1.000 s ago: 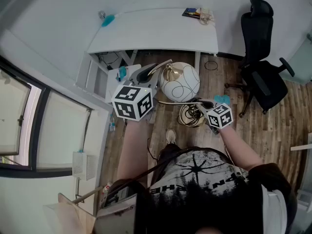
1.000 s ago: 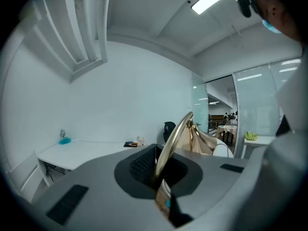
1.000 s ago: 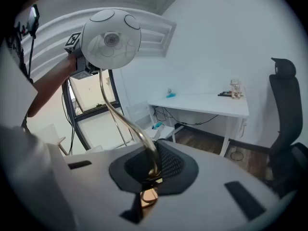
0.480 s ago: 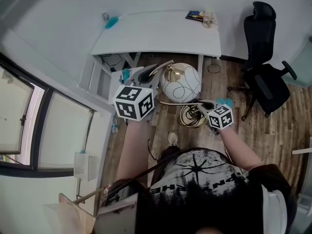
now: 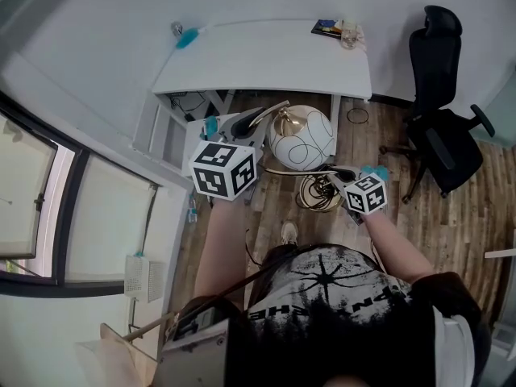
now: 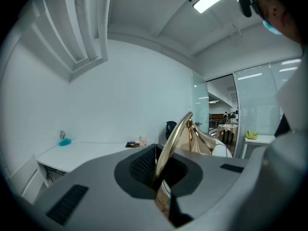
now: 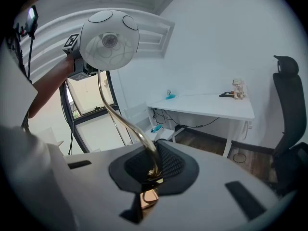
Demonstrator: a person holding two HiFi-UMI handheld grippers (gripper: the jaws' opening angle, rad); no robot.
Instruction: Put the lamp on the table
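The lamp has a white globe shade [image 5: 300, 137] with black line drawings, a curved gold arm and a gold ring base [image 5: 316, 192]. It hangs above the wood floor, in front of the white table [image 5: 266, 55]. My left gripper [image 5: 247, 124] is shut on the upper gold arm [image 6: 174, 138], next to the shade. My right gripper [image 5: 338, 173] is shut on the lower gold stem [image 7: 120, 119], close to the base. In the right gripper view the shade [image 7: 109, 40] rises above the jaws, with the left gripper behind it.
A black office chair [image 5: 439, 111] stands right of the table. Small items [image 5: 337, 29] lie at the table's far right corner and a blue object [image 5: 187, 36] at its far left. Cables and clutter lie under the table. A window [image 5: 32, 200] runs along the left.
Both grippers and the lamp have kept their places. Only the head view has drifted slightly.
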